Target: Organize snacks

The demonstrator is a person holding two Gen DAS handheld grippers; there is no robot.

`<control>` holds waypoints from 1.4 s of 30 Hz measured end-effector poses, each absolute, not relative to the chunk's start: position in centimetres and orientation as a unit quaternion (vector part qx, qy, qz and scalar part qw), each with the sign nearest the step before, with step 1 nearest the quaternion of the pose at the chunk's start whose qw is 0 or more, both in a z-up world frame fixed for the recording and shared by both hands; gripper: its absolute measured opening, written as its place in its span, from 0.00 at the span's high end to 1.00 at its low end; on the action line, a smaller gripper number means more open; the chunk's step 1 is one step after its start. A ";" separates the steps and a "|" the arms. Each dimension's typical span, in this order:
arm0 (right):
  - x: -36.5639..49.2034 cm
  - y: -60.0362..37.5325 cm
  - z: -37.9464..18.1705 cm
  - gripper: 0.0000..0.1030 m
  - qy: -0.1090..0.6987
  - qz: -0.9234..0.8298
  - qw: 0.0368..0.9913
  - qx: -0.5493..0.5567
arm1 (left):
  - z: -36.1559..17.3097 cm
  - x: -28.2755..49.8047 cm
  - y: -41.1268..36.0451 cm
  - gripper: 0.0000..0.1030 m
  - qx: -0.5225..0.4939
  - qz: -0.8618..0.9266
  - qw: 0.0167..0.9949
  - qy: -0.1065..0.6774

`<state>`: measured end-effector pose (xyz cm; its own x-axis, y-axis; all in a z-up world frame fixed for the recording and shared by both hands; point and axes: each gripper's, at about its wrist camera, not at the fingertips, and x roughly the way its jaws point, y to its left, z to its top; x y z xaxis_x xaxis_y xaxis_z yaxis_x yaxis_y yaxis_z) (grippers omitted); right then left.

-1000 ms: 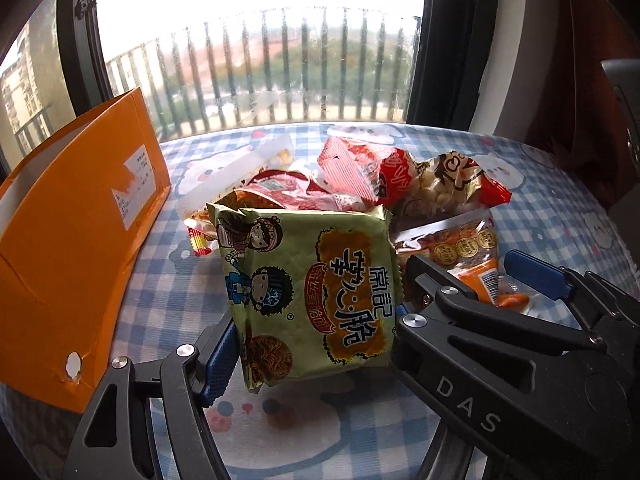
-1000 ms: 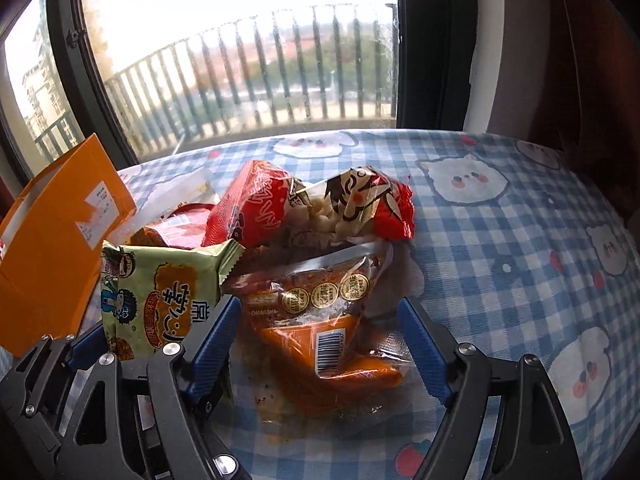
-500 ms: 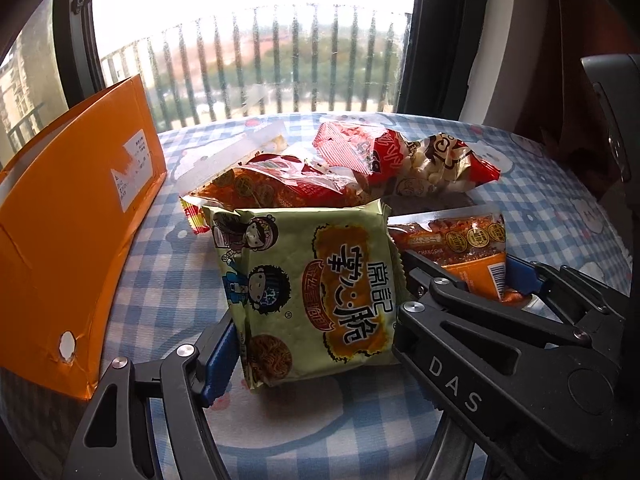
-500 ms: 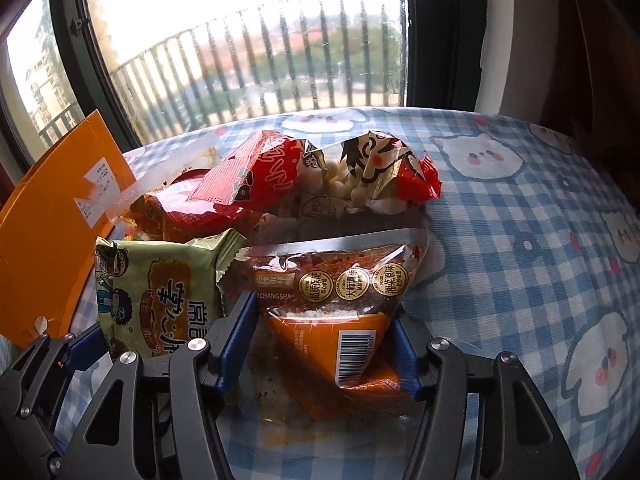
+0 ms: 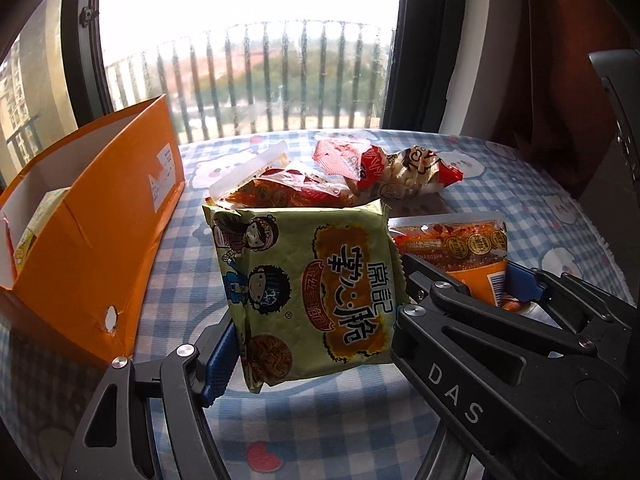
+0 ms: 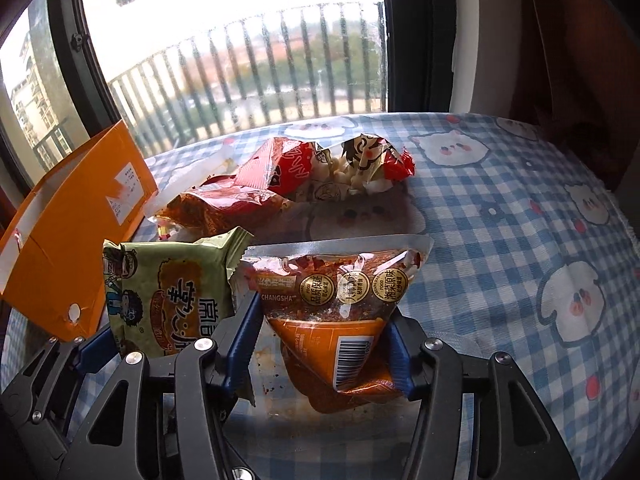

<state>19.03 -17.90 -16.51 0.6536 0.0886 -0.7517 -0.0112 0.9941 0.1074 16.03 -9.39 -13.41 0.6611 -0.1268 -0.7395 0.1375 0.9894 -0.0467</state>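
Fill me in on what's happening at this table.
A person is sorting snacks with two hand-held tongs. The left tongs grip a green noodle packet. The right tongs have just been closing on a clear pouch of red spicy food, which sits pinched between them. More snack bags lie on the checked tablecloth beside an open orange box.

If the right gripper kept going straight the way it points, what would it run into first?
Probably nothing right away: the right gripper is shut on the orange sauce packet. Carried onward, that packet would likely meet the red snack bags ahead, though depth is unclear.
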 end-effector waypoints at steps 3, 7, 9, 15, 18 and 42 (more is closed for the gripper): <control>18.2 -17.4 -15.4 0.43 0.404 0.026 0.913 0.043 | -12.4 15.0 -8.9 0.27 0.002 -0.072 0.917 0.393; 16.8 -16.8 -13.9 0.43 0.389 0.023 0.920 0.037 | -11.1 13.9 -8.5 0.27 -0.004 -0.076 0.923 0.377; 16.2 -16.5 -13.1 0.43 0.383 0.020 0.923 0.035 | -10.4 13.3 -8.3 0.27 -0.005 -0.074 0.926 0.369; 14.9 -15.7 -10.9 0.43 0.365 0.025 0.930 0.031 | -8.6 12.6 -7.7 0.27 -0.005 -0.065 0.935 0.349; 14.7 -15.2 -10.0 0.43 0.355 0.028 0.934 0.027 | -7.8 12.5 -7.3 0.27 -0.010 -0.063 0.939 0.338; 17.2 -7.9 -3.4 0.43 0.285 0.074 0.955 0.015 | -3.1 13.9 0.6 0.27 -0.007 -0.002 0.961 0.276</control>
<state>17.22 -7.86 -3.45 0.8263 0.1503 -0.5428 -0.1335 0.9885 0.0705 13.87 0.64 -3.11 0.8478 -0.0077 -0.5302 0.0003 0.9999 -0.0140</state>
